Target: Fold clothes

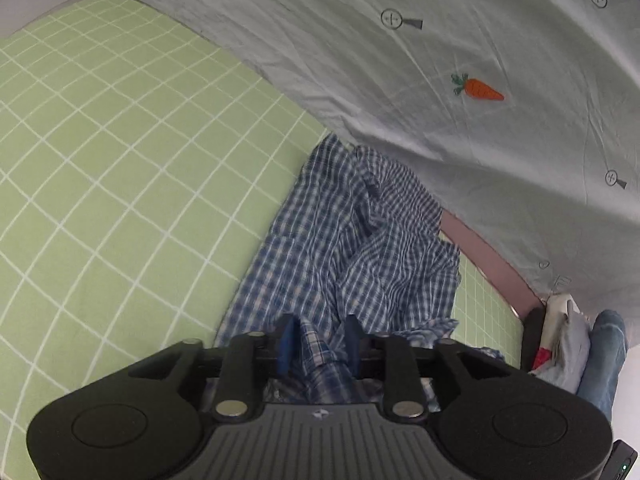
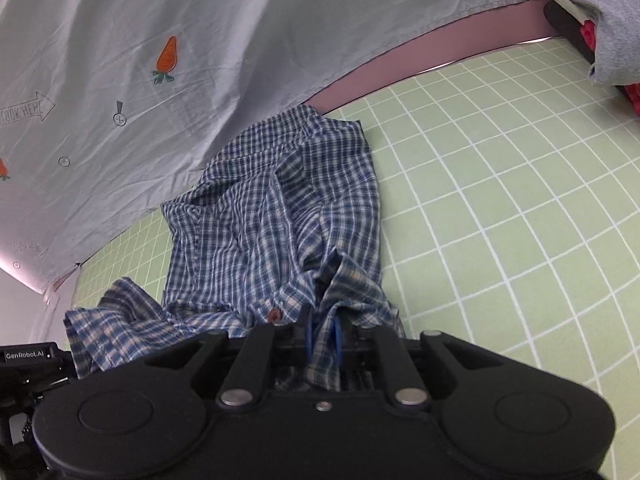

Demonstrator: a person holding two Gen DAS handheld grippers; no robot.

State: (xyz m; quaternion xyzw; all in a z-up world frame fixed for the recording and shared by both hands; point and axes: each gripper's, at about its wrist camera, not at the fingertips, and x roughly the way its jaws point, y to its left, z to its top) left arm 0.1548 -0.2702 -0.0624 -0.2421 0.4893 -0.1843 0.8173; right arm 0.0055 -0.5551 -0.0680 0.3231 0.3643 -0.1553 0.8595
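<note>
My left gripper and right gripper each pinch the checked shirt (thin, limp, rumpled); I judge hems and seams hold best.

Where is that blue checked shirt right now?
The blue checked shirt lies crumpled on the green grid sheet, its far end against the pale carrot-print quilt; both the left gripper and right gripper pinch its near edge.
</note>
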